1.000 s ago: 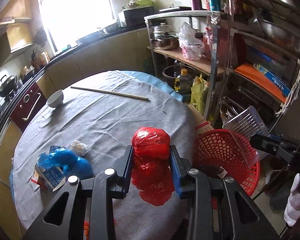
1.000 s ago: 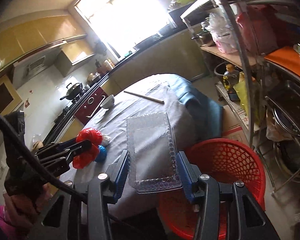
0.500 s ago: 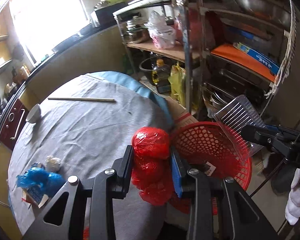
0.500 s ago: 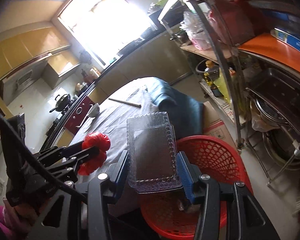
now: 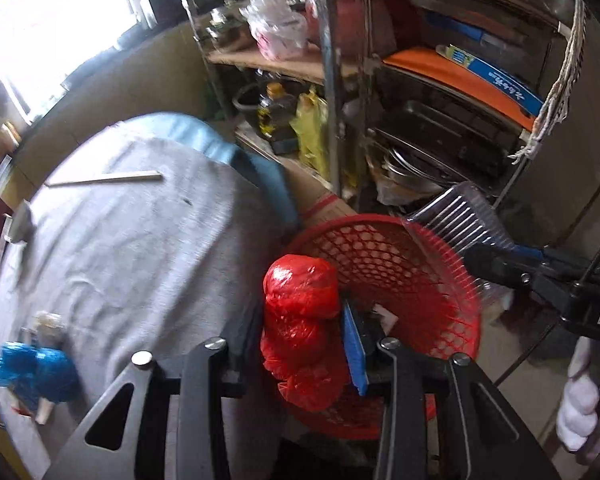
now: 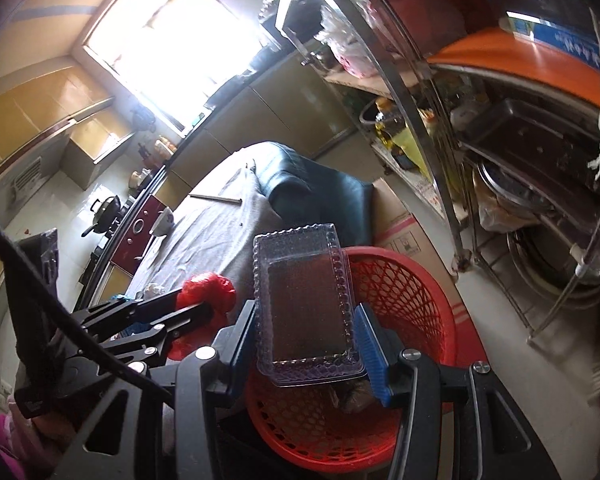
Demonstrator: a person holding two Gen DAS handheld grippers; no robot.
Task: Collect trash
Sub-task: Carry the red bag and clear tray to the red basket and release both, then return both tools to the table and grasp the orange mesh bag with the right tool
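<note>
Table (image 5: 112, 248): round, covered with a grey cloth; a blue cloth shows at its far edge.
Metal shelf rack (image 5: 440, 92): stands behind the basket, holding pans, trays, bottles and bags.
Red basket (image 5: 428, 264): a mesh plastic basket on the floor, just beside the table edge; some small trash lies at its bottom.
Left gripper (image 5: 302, 344): its jaws pinch the red plastic bag (image 5: 300, 292) from both sides; the bag hangs at the table edge, by the near rim of the basket.
Right gripper (image 6: 306, 344): its jaws press on the long sides of the clear plastic container (image 6: 306, 304), which is held over the basket, tilted with its far end higher.
Chopsticks (image 5: 104, 179): they lie on the far part of the table, well apart from the grippers.
Blue plastic bag (image 5: 32, 372): crumpled, on the near left part of the table, beside a small carton and a white crumpled piece (image 5: 48, 320).
Small bowl (image 6: 162, 222): at the left edge of the table, near the stove.
</note>
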